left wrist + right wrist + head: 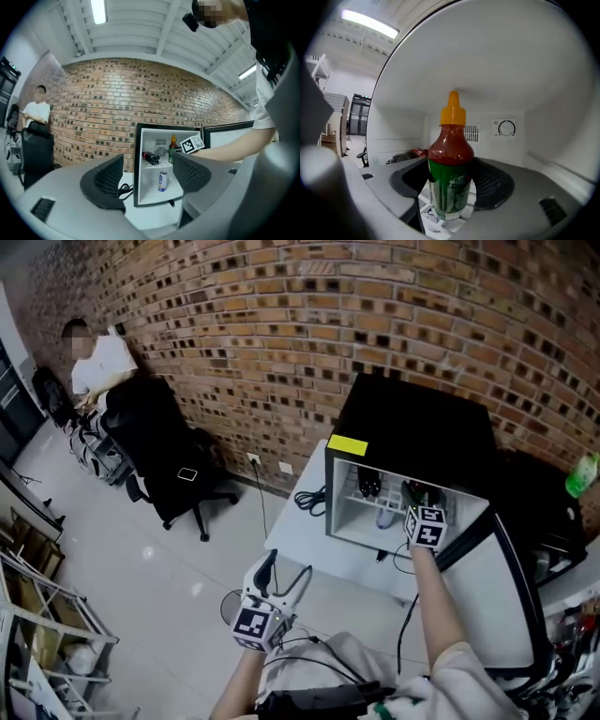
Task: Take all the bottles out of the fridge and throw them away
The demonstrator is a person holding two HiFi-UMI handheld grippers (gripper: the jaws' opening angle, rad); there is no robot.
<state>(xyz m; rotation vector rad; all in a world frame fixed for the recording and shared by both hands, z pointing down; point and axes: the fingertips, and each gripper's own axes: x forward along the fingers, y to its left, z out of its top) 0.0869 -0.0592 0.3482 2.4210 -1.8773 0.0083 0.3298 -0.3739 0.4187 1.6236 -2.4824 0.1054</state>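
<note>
Bottles both inside the small black fridge with white interior point(412, 423), door open. Nothing binned that I can see and no bin in view, so early stage by my read.
Left gripper point(147, 171) sits low near my waist, claw wide apart, empty, facing the fridge. Dark plastic bottle point(151, 158) lies untouched on the white wire shelf point(427, 212); small blue-and-white can point(162, 181) stands below. My right forearm point(436, 601) is stretched in, right gripper point(450, 183) claw narrowed onto the upright red sauce bottle with orange cap and green label point(449, 159), base on the shelf.
</note>
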